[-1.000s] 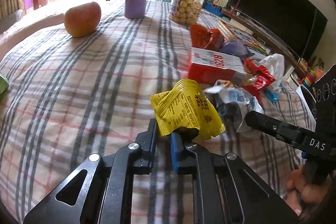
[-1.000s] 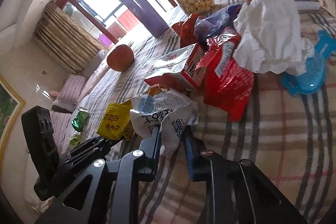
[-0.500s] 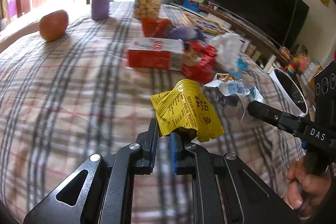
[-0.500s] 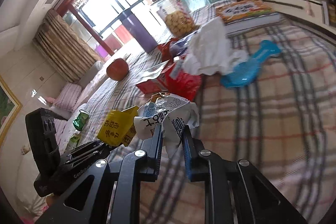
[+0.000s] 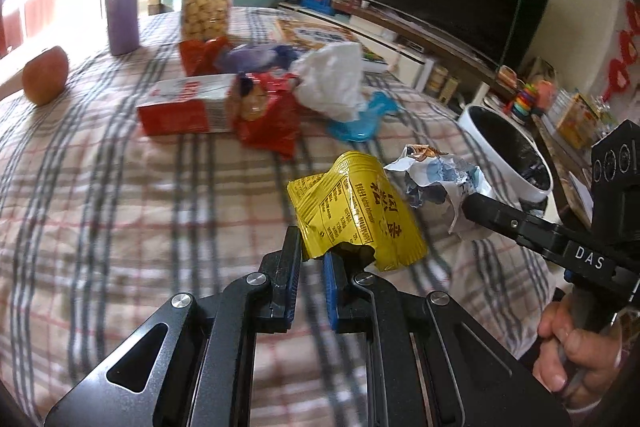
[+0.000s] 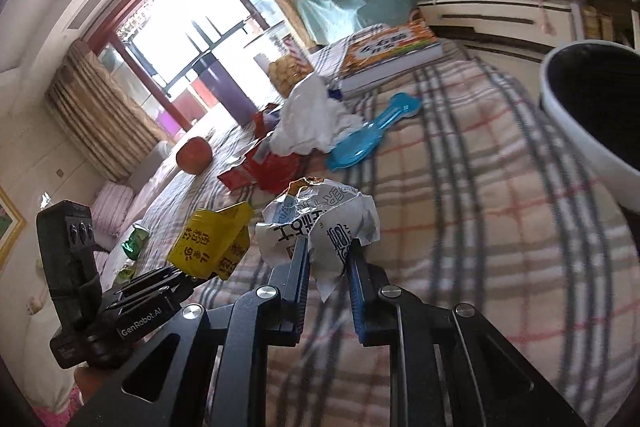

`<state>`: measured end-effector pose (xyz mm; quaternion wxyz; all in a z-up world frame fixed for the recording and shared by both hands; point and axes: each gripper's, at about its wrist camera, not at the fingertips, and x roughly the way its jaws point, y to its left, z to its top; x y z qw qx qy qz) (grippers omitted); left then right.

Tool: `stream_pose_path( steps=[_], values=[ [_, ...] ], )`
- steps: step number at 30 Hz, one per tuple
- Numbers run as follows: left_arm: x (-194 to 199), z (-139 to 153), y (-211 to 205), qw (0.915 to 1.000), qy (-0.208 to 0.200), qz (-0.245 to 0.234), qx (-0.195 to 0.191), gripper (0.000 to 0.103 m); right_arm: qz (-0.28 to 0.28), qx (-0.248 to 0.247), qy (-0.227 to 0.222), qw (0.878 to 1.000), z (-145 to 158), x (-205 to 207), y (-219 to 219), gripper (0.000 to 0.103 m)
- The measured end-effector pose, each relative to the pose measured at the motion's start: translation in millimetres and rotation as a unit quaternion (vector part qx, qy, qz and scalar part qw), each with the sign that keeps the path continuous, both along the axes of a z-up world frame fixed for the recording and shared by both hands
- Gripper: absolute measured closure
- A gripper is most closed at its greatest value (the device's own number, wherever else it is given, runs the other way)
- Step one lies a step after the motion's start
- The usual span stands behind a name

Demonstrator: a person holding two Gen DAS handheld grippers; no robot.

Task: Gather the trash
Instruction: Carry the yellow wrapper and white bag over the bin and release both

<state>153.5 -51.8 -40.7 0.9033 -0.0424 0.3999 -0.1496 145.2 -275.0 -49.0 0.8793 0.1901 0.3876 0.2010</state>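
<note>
Carry step: left gripper clamps yellow packet, right gripper clamps white wrapper. Next: release over bin, seemingly ahead-right of right gripper.

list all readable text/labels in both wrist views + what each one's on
"DAS": side of the right gripper body, left wrist view.
"GenRobot.AI": side of the left gripper body, right wrist view.
Yellow wrapper: Chinese characters and fine print, too small to read.
White wrapper: crumpled Chinese and Latin lettering, not legible.
Red box: white lettering, blurred.
Book: cover title blurred.
</note>
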Motion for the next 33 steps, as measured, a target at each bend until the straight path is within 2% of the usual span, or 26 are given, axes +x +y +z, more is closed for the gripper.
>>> stream_pose_path(
  steps=[15,33],
  values=[
    [7.9,8.7,-64.6,0.9985,-0.003,-0.055,0.003,0.093,-0.054,0.003,-0.02,0.998,14.3,-18.8,-63.0,0.085],
    [21.4,21.8,-145.5,0.9925,-0.015,-0.121,0.014,0.093,-0.131,0.001,-0.031,0.991,24.9,-26.1,-140.3,0.085]
  ],
)
